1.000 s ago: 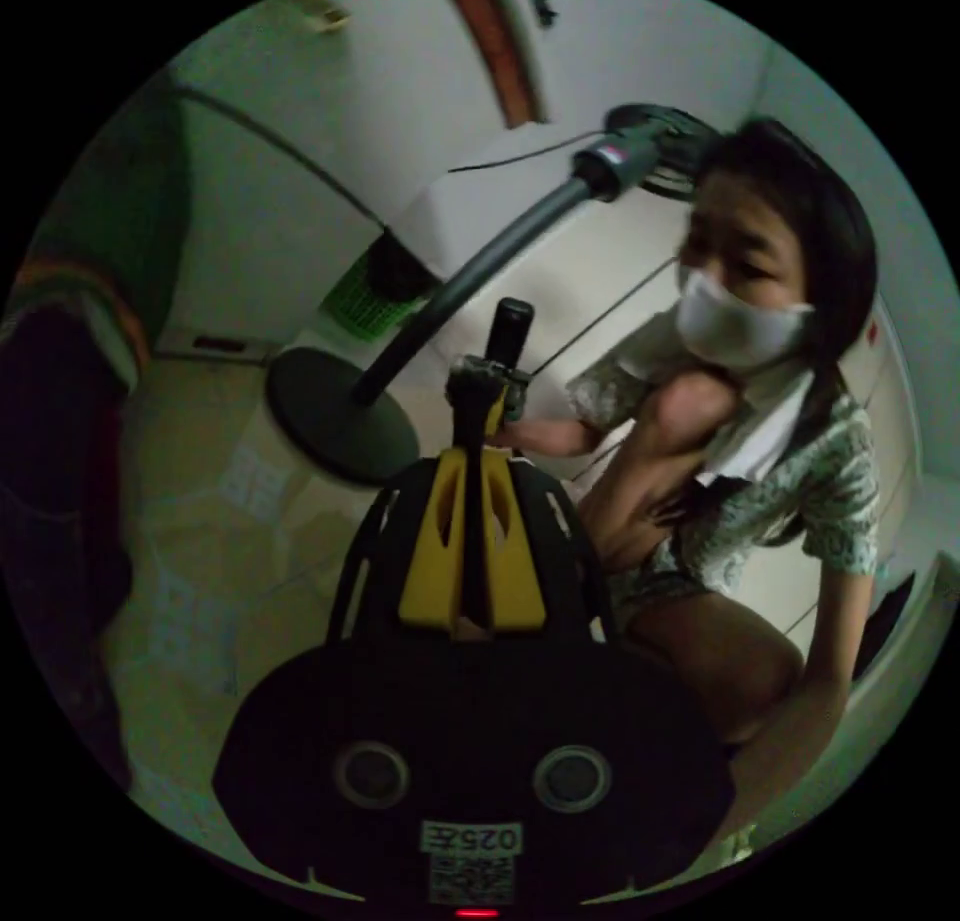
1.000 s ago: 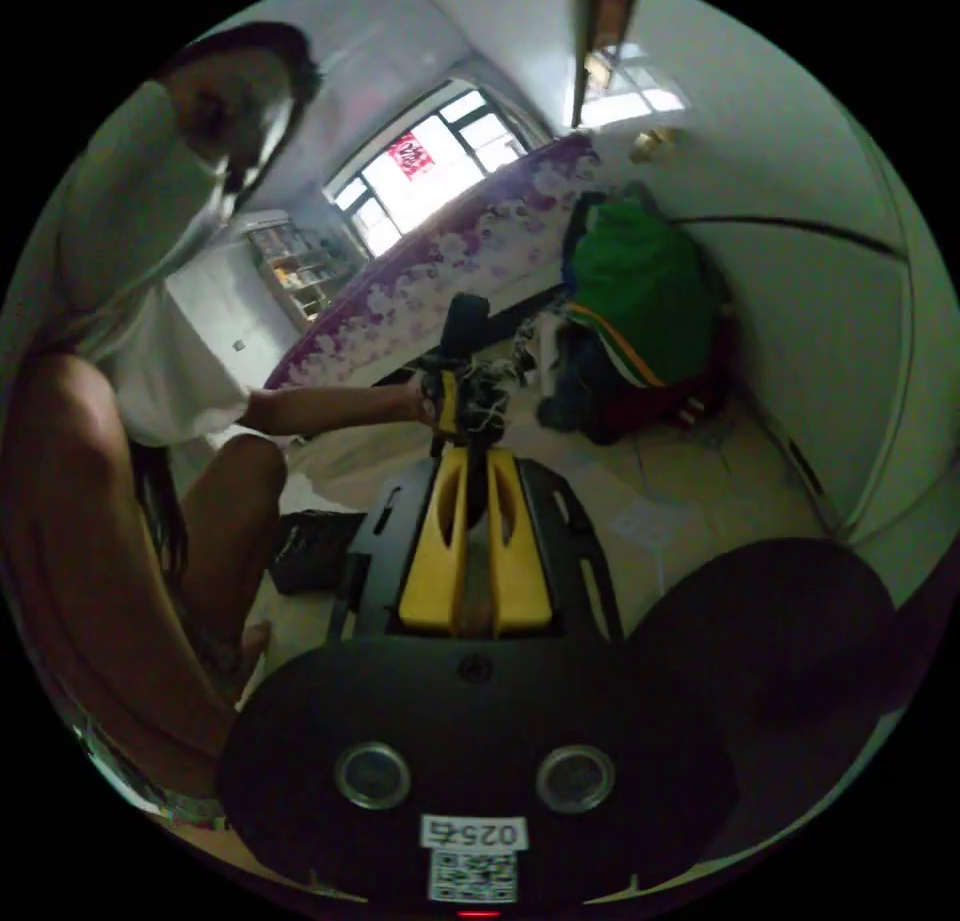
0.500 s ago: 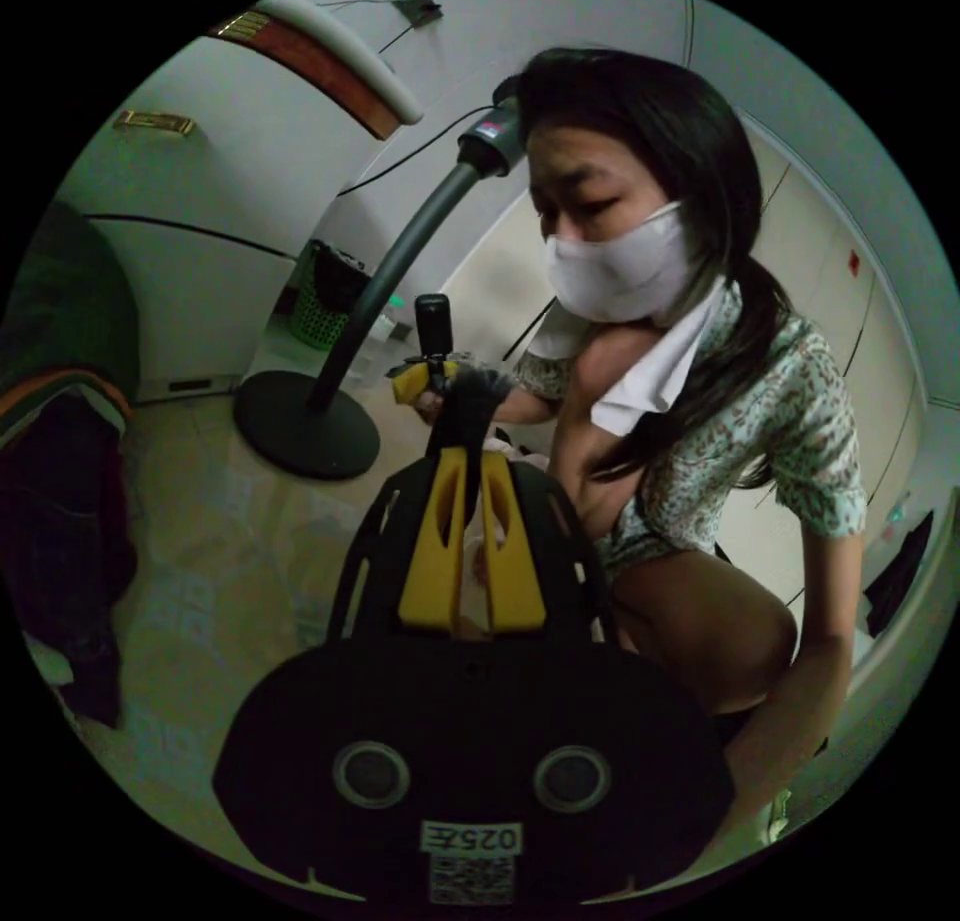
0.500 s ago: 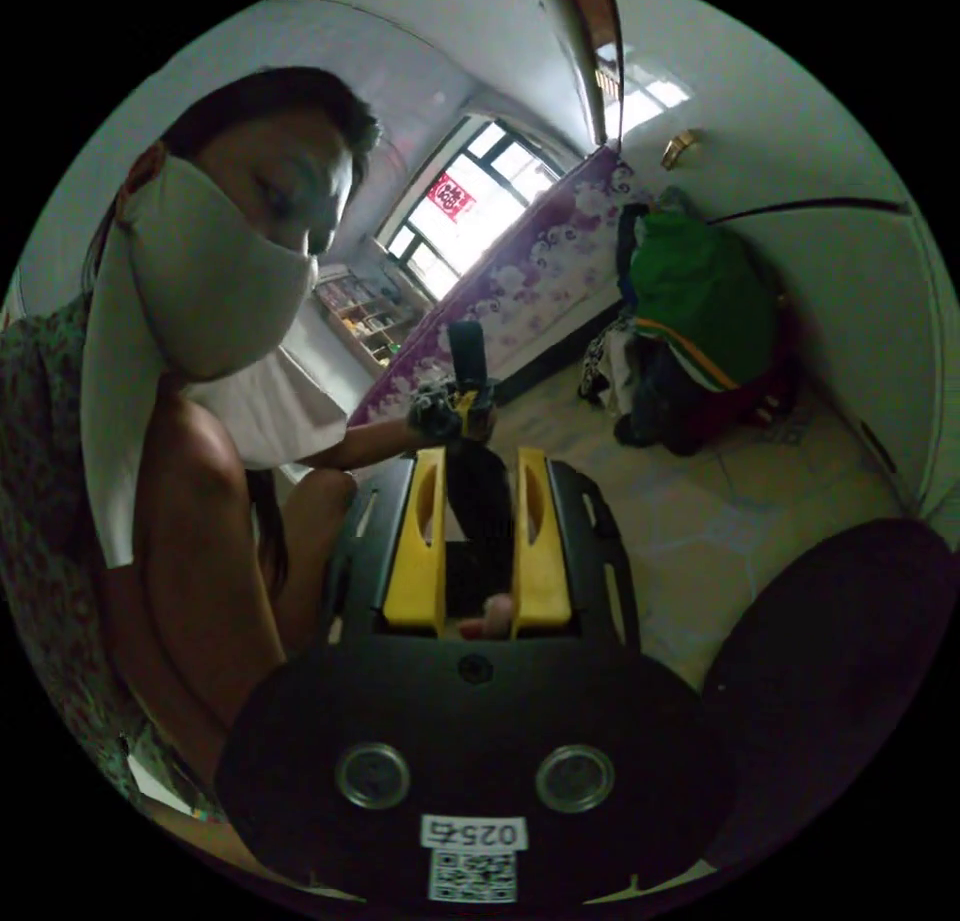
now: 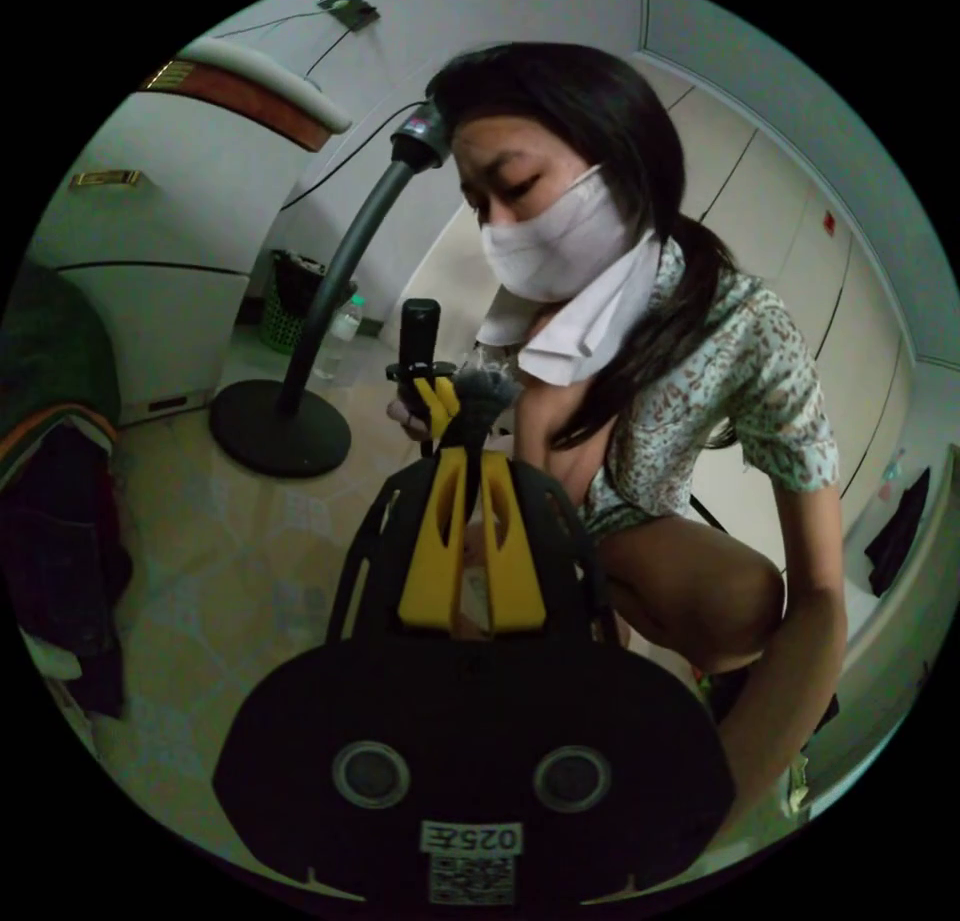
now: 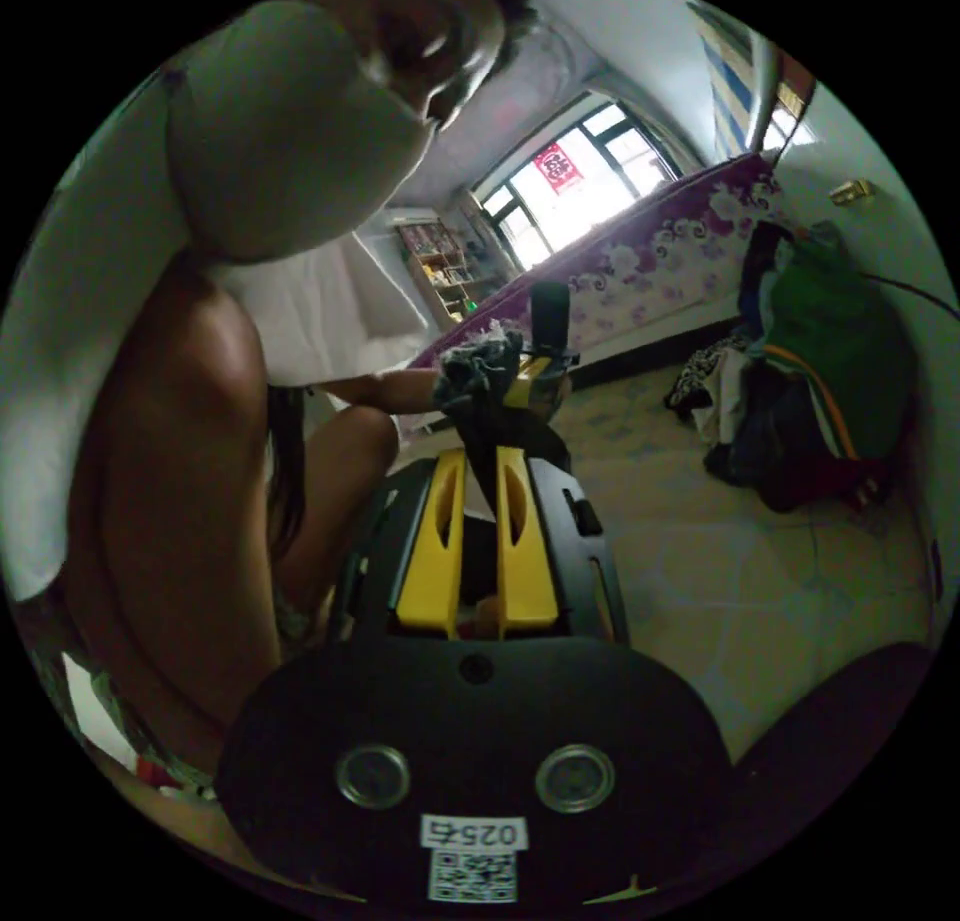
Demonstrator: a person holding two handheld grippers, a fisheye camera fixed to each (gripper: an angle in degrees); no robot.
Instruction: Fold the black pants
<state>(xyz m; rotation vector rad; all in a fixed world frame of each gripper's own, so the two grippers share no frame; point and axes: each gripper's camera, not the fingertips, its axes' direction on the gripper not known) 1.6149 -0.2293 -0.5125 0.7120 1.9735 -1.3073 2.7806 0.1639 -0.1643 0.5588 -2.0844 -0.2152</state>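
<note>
Aloft, black pants edge pinched between both grippers' jaws, bare floor below

A home bedroom: flowered mattress, clothes heap, tiled floor.

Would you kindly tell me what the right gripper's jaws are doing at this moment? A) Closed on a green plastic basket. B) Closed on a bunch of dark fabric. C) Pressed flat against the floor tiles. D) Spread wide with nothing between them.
B: in the right gripper view, the right gripper has both yellow jaws pinched on the dark fabric, which bunches up above their tips.
</note>
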